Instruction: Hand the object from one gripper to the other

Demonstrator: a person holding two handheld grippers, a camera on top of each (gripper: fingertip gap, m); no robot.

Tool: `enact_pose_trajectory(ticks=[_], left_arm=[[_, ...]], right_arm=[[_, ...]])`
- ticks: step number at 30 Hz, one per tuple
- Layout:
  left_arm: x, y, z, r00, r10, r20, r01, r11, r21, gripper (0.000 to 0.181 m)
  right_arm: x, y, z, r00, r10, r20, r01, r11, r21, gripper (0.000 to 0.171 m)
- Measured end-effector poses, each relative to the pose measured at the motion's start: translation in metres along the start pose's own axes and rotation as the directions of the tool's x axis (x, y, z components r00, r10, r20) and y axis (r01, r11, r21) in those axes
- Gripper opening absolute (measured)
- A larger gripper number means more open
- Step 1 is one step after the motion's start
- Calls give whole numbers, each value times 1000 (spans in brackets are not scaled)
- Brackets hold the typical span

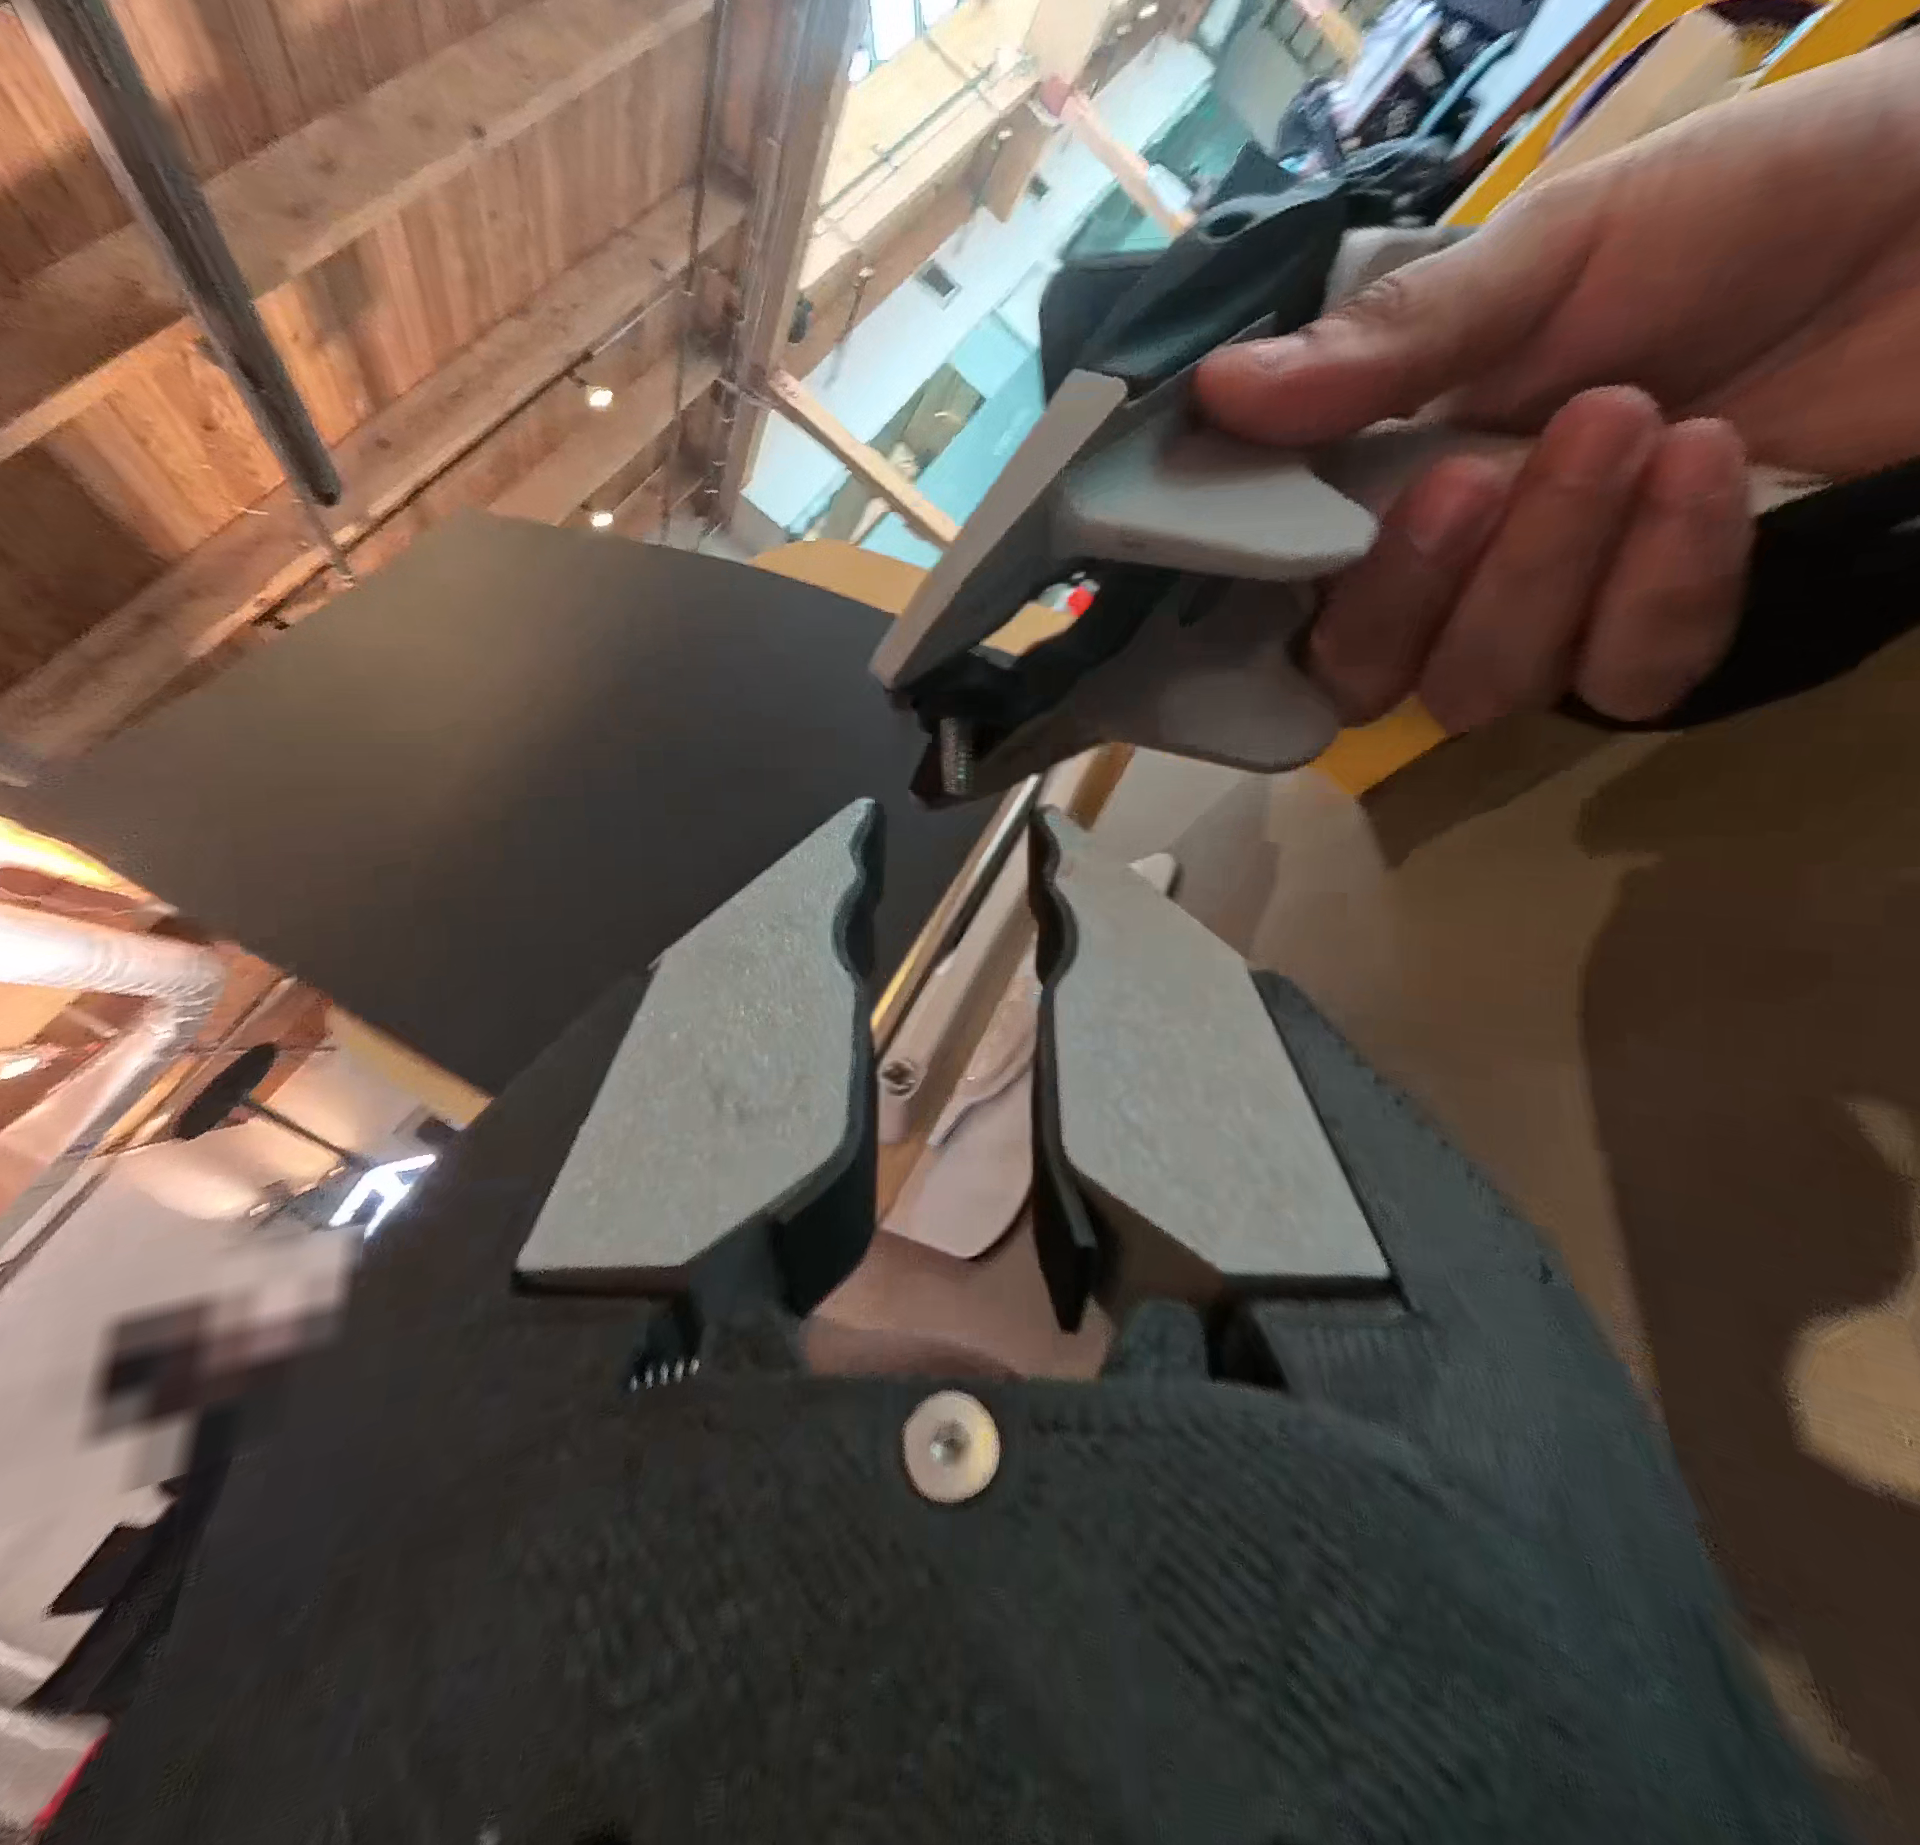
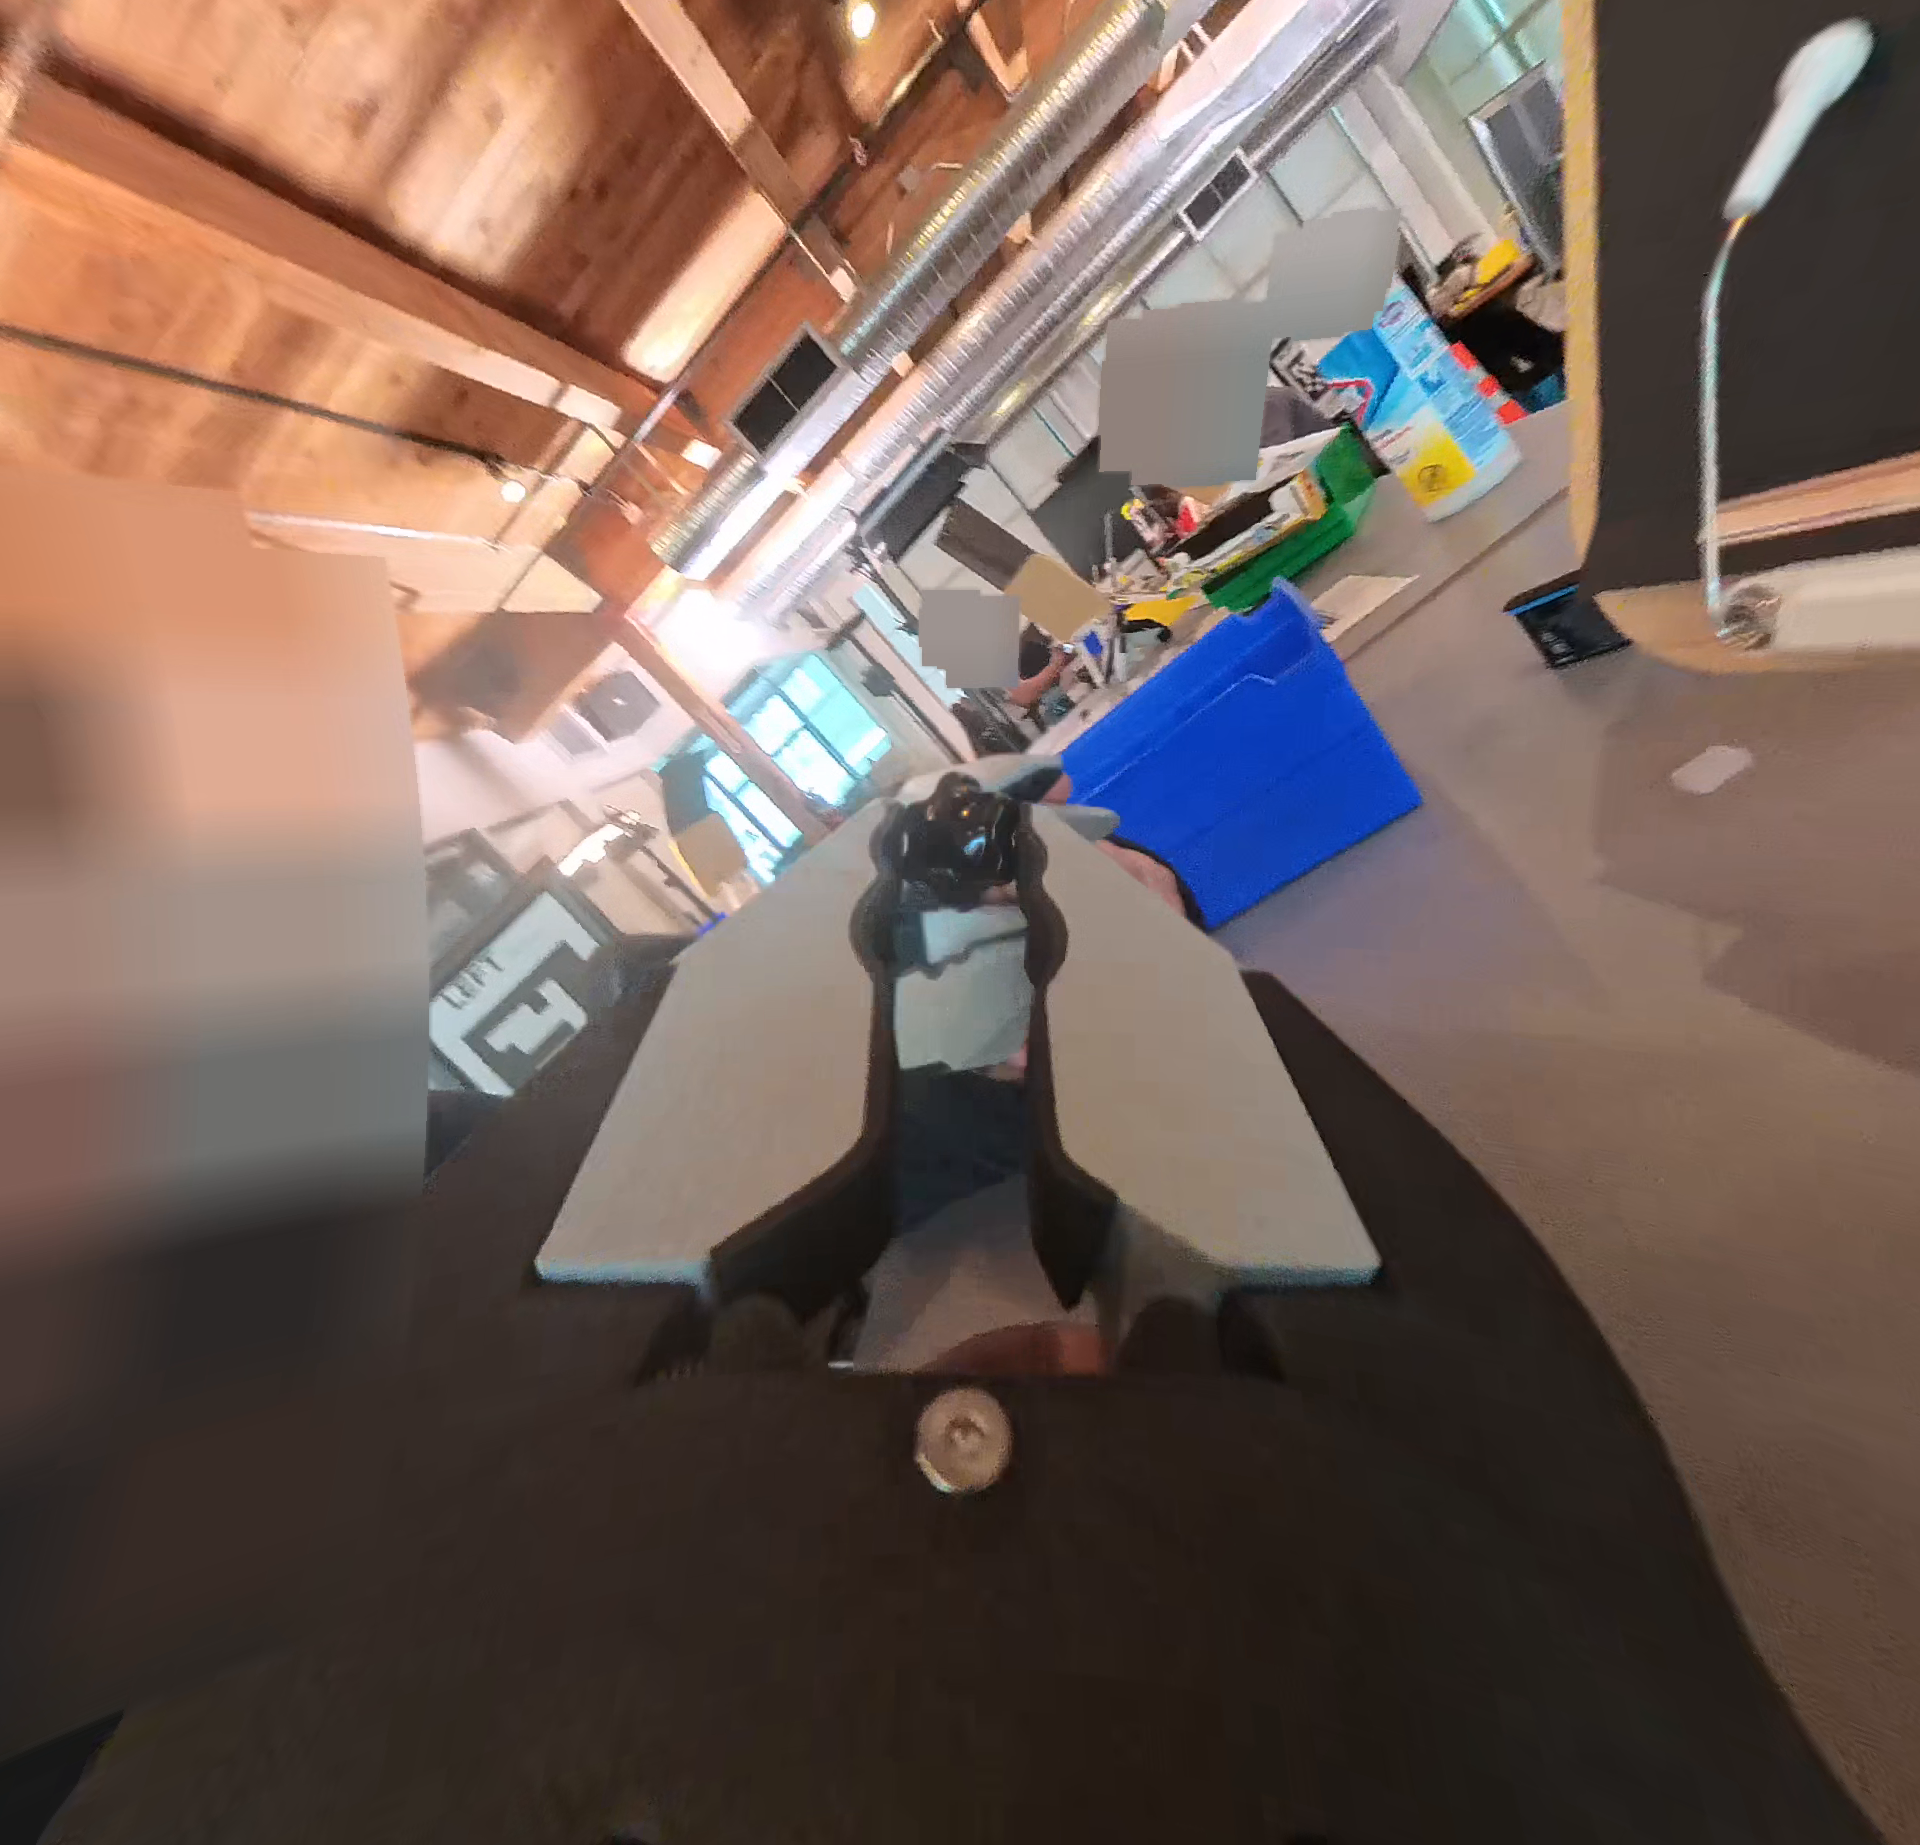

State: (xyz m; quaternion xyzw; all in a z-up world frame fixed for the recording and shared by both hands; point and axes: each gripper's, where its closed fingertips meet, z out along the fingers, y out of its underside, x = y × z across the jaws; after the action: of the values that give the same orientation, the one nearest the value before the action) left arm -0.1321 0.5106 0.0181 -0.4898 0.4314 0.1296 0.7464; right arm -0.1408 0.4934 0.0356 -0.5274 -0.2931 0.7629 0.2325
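Looking along the left gripper (image 1: 956,839): stood parted and empty, just under the right gripper (image 1: 961,767), closed on a black knob with threaded stud (image 1: 954,761).

Seen along the right gripper (image 2: 951,860): pinched the knob (image 2: 951,845) at the fingertips, beside a blue bin (image 2: 1247,756).

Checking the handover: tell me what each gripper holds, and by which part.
The right gripper is shut on the black knob, pinching its head; its threaded stud points out. The left gripper is open and holds nothing.
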Motion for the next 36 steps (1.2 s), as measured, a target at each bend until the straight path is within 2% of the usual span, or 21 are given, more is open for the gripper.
enact_pose_trajectory(ticks=[2,7,10,16,29,31,33,36], left_arm=[[-5,-1,0,998,19,52,-19,1000,-2,15],[2,12,6,988,146,52,-140,984,-110,10],[5,22,9,985,170,27,-164,972,-171,3],[9,33,11,997,-73,-40,62,973,-223,3],[16,42,13,985,-157,-72,133,955,-266,3],[17,42,13,974,-210,-84,181,947,-266,3],[18,42,12,929,-353,-116,311,909,-277,3],[21,47,8,759,-626,-180,552,765,-330,3]], right_arm=[[4,1,4,999,33,-19,-32,999,21,17],[20,-2,-1,982,184,-39,-180,980,86,17],[32,-1,-5,981,172,-95,-164,983,87,18],[40,2,-7,982,98,-159,-92,995,41,25],[51,8,-9,969,-12,-248,2,999,-40,25],[52,8,-9,963,-47,-264,33,998,-58,27],[52,9,-9,954,-105,-282,85,993,-83,30],[54,11,-10,902,-275,-333,226,958,-178,39]])
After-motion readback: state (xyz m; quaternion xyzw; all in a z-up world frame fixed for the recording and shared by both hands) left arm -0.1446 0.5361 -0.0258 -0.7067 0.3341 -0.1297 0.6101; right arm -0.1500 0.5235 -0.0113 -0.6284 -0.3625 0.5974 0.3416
